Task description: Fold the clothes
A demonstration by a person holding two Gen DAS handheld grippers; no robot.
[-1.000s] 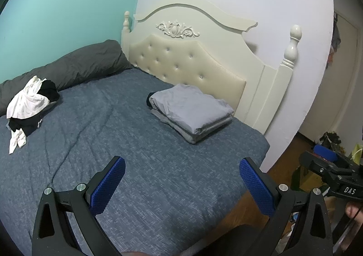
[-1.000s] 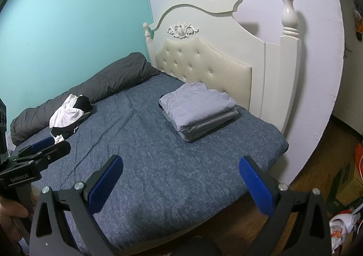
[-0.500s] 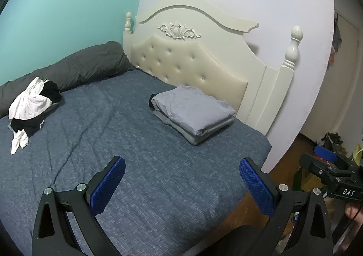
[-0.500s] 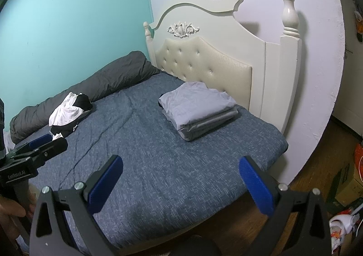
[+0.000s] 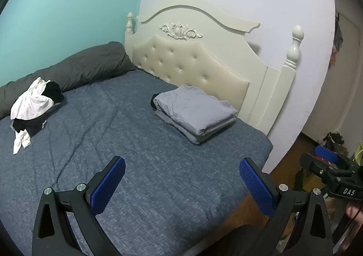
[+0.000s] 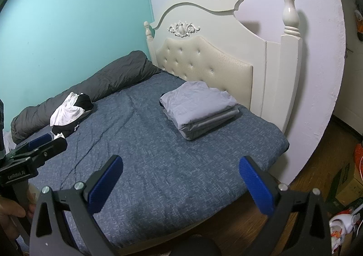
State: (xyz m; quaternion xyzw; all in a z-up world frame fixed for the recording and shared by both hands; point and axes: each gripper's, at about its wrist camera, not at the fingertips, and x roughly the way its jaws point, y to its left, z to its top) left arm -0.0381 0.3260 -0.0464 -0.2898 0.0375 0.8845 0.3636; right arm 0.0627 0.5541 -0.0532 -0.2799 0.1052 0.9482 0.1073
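Bedroom view from my two claws, going left to right: teal wall [image 5: 56, 17] along the far side, a dark grey rolled duvet [image 5: 68, 67] against it, and a messy heap of black and white clothes [image 5: 31, 106] on the blue bedspread [image 5: 113, 142] just beside that roll. Well apart from it, near the cream tufted headboard [image 5: 192, 63], sits a neat stack of folded grey clothes [image 5: 195, 113]. Then the pale wall [image 6: 317, 74] and wood floor [image 6: 317, 165]. My left gripper [image 5: 181, 178] and right gripper [image 6: 180, 176] both hover over the bed's near edge, jaws spread wide, holding nothing.
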